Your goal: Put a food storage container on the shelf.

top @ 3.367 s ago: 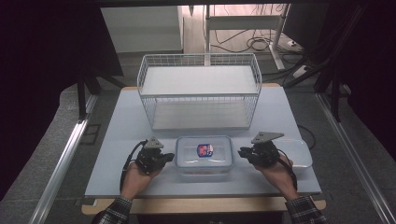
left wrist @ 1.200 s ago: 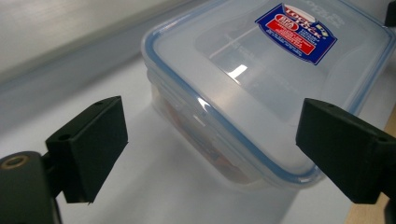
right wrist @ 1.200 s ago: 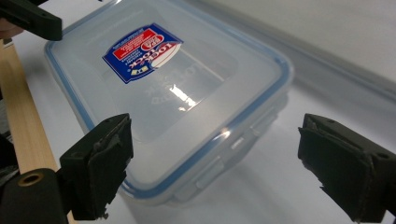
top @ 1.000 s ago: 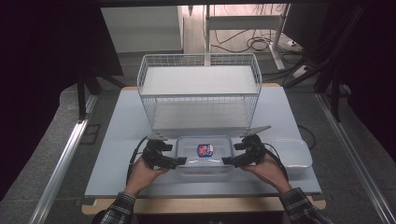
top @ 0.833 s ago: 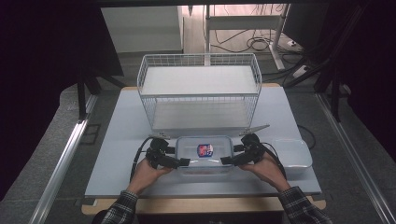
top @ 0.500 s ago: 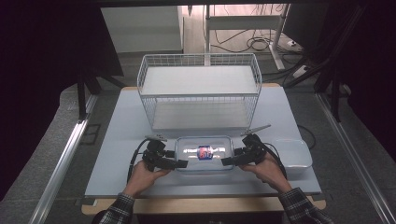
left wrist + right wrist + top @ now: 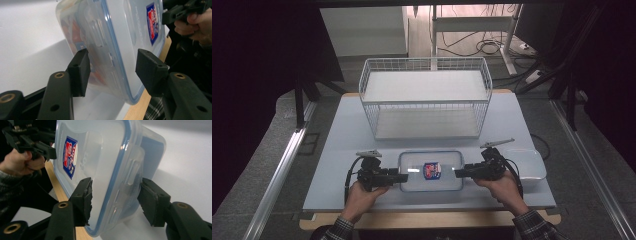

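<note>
the clear rectangular plastic food container with a blue-rimmed snap lid [image 7: 430, 171] is located on the pale grey bench [image 7: 337, 150], near its front edge and in front of the white wire basket [image 7: 426, 97]; a second pale lidded container [image 7: 526, 163] is seen just beyond the right hand. the approach is judged complete: the left gripper [image 7: 401, 177] is set at the container's left end and the right gripper [image 7: 459, 173] at its right end. in the left gripper view the fingers [image 7: 80, 70] have just been closing, with the container's end latch [image 7: 100, 40] between them; one finger appears in contact, while a gap remains at the other. in the right gripper view the fingers [image 7: 83, 200] have likewise been closing astride the opposite latch, and firm contact on both sides cannot be confirmed. the grasp itself and any lift or transfer are judged still outstanding. both hands are held low and roughly level, the grippers aimed inward toward each other, forearms entering from the bench's front edge.
</note>
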`<state>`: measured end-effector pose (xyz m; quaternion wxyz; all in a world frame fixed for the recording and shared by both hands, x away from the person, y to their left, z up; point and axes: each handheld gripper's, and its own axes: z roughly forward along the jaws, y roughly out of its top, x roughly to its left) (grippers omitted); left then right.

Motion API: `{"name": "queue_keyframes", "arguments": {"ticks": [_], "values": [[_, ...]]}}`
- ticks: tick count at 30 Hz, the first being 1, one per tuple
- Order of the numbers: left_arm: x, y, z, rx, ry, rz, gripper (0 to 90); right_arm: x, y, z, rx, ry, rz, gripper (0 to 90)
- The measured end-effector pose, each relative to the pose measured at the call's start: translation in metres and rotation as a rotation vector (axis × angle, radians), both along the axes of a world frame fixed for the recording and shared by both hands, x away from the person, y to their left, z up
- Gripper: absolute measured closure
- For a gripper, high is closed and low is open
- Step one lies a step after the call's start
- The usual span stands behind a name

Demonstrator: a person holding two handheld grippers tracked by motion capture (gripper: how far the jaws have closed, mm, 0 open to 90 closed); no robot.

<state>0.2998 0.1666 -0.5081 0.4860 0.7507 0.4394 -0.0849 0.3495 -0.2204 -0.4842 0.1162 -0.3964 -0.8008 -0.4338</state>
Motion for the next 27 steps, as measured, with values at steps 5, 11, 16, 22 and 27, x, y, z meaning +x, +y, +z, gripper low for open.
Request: {"name": "queue_keyframes", "arguments": {"ticks": [5,11,16,22,27], "values": [[0.0,0.001,0.002,-0.017,-0.025,0.043,50.3,-0.006,0.001,0.003,0.009,-0.012,-0.052,50.1],[-0.002,0.003,0.007,-0.012,-0.07,0.069,50.8,-0.009,0.004,0.003,0.016,-0.05,-0.071,49.7],[-0.005,0.005,0.018,-0.008,-0.113,0.07,51.2,-0.01,0.005,0.011,0.038,-0.1,-0.061,49.8],[-0.004,0.006,0.03,-0.001,-0.15,0.07,51.2,-0.008,0.006,0.023,0.05,-0.15,-0.055,49.8],[-0.001,0.007,0.04,0.0,-0.169,0.072,51.2,-0.006,0.008,0.034,0.053,-0.176,-0.05,49.9]]}}
